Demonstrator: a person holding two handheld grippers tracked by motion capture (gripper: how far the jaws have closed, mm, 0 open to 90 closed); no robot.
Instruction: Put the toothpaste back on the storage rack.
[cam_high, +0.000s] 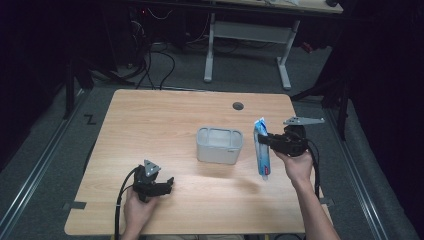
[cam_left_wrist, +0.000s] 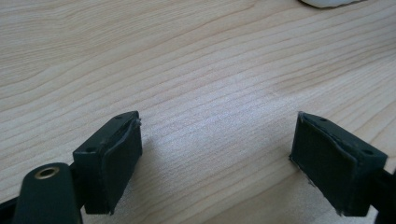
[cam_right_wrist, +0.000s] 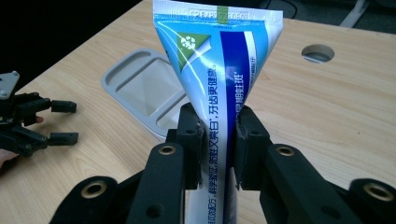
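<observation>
**Tech 1:** Right gripper (cam_right_wrist: 219, 135) status: both jaws are pressed flat against the toothpaste tube (cam_right_wrist: 219, 65), one on each face. In the right gripper view the grip sits partway along the tube body, and the flat crimped end fans out above the jaws.

**Tech 2:** Tube orientation in the high view?

**Tech 1:** Close to upright. The crimped end is at the top and the cap end hangs below the jaws, clear of the table (cam_high: 165, 115). Tube position is over the right part of the tabletop, just to the right of the grey container (cam_high: 219, 145), not touching it.

**Tech 2:** Left gripper (cam_high: 162, 187)?

**Tech 1:** Jaws stand wide apart with nothing between them. The left gripper view shows bare wood grain across the whole gap. The hand (cam_high: 136, 210) holds the unit low over the near left area of the table, jaws pointing toward the centre.

**Tech 2:** Container details?

**Tech 1:** Rectangular, pale grey, near the table centre. The right gripper view shows an internal divider forming compartments. It lies well apart from the left gripper.

**Tech 2:** Anything farther out?

**Tech 1:** A round cable hole (cam_high: 238, 106) near the far edge of the table. Beyond that, the white legs of a second desk (cam_high: 285, 65) on the grey floor.
</observation>
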